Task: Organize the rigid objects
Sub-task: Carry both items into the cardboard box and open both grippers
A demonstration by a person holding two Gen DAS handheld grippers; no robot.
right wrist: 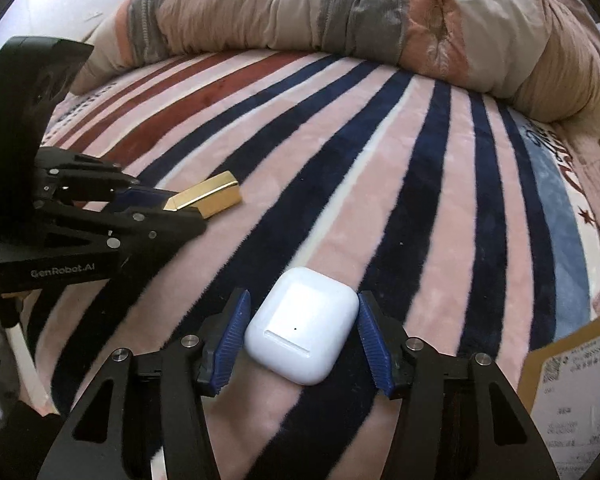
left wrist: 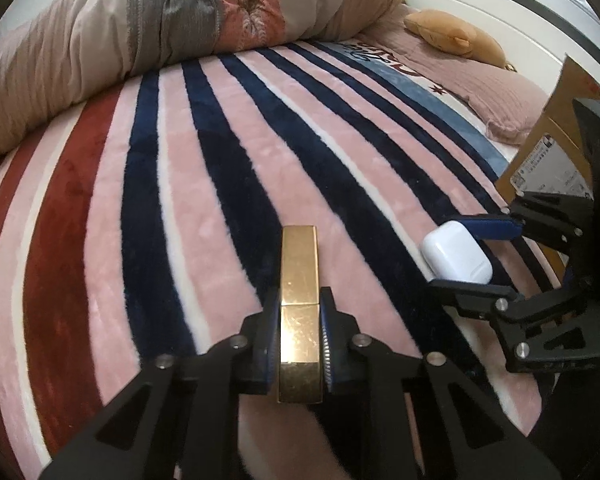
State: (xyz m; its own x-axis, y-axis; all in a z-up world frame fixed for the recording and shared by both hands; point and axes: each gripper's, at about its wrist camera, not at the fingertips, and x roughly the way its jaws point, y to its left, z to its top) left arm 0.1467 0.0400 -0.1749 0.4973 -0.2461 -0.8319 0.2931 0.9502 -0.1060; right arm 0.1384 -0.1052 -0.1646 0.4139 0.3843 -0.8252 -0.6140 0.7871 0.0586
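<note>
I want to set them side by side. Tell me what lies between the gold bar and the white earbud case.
Only bare striped blanket lies between the gold rectangular metal bar and the glossy white earbud case. The right wrist view shows this most clearly.

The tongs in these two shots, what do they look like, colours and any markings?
Both are matte black linkage frames with triangular cut-outs and silver round pivot pins. The left tongs and right tongs carry ribbed blue pads on their fingers. The right wrist view shows white "GenRobot.AI" lettering on the left body. No cables or sleeves visible.
</note>
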